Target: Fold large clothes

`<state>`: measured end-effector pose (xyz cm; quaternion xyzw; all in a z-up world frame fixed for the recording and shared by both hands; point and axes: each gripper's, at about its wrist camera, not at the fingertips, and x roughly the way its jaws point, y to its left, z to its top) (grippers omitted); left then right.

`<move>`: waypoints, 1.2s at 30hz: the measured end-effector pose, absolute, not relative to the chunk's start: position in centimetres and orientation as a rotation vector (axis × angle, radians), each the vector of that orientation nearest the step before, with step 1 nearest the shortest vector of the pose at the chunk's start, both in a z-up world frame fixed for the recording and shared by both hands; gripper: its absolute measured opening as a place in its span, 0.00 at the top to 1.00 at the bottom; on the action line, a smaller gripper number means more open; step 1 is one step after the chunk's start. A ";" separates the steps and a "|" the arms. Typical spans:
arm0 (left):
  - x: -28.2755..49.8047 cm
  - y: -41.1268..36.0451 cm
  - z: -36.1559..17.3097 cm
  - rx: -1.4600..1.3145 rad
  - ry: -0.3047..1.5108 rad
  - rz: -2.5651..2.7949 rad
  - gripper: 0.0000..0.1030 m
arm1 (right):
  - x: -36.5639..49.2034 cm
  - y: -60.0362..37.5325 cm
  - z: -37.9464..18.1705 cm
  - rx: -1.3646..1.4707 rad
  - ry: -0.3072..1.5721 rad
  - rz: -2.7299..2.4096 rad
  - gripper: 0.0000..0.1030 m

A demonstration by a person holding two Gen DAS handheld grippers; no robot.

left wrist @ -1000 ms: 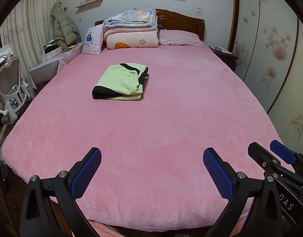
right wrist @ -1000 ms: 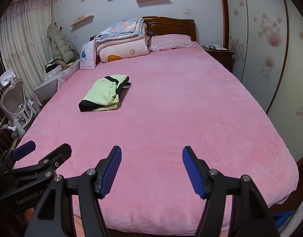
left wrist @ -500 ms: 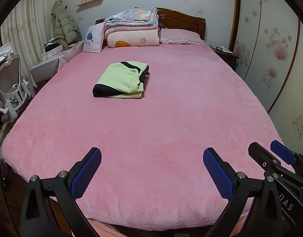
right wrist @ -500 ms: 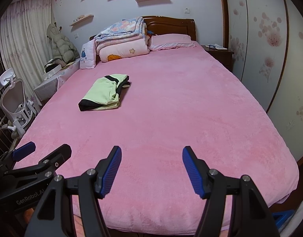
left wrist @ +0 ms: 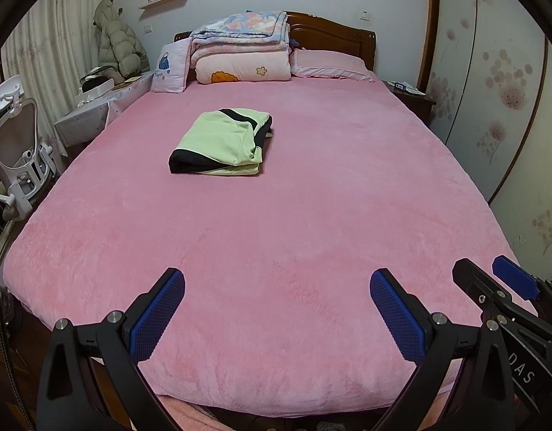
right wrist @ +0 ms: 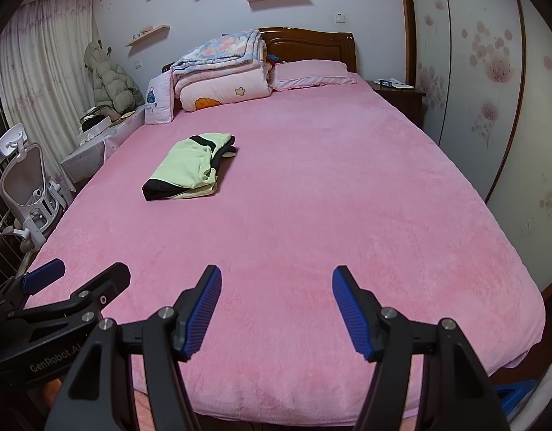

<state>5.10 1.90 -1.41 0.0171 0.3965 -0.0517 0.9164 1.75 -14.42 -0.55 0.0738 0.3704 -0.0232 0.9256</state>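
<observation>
- Left gripper (left wrist: pixel 276 305) hangs over the foot of the bed, jaws wide apart, nothing between them.
- Right gripper (right wrist: pixel 276 305) sits just beside it, jaws also spread and empty.
- Pink blanket (left wrist: pixel 294 233) covers the bed and lies bare in the near half.
- Folded green and black garment (left wrist: pixel 224 142) lies flat further up, left of the middle, well apart from both grippers.
- Stacked quilts (left wrist: pixel 240 52) and a pink pillow (left wrist: pixel 328 64) rest against the wooden headboard (left wrist: pixel 333 30).
</observation>
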 end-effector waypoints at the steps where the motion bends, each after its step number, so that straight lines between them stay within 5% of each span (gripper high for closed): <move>1: 5.1 1.9 -1.5 0.035 0.817 -0.107 0.01 | 1.8 -14.4 -0.6 0.151 0.760 -0.047 0.37; 36: 5.4 2.5 -1.9 0.036 0.844 -0.116 0.01 | 1.7 -14.2 -2.7 0.155 0.787 -0.056 0.37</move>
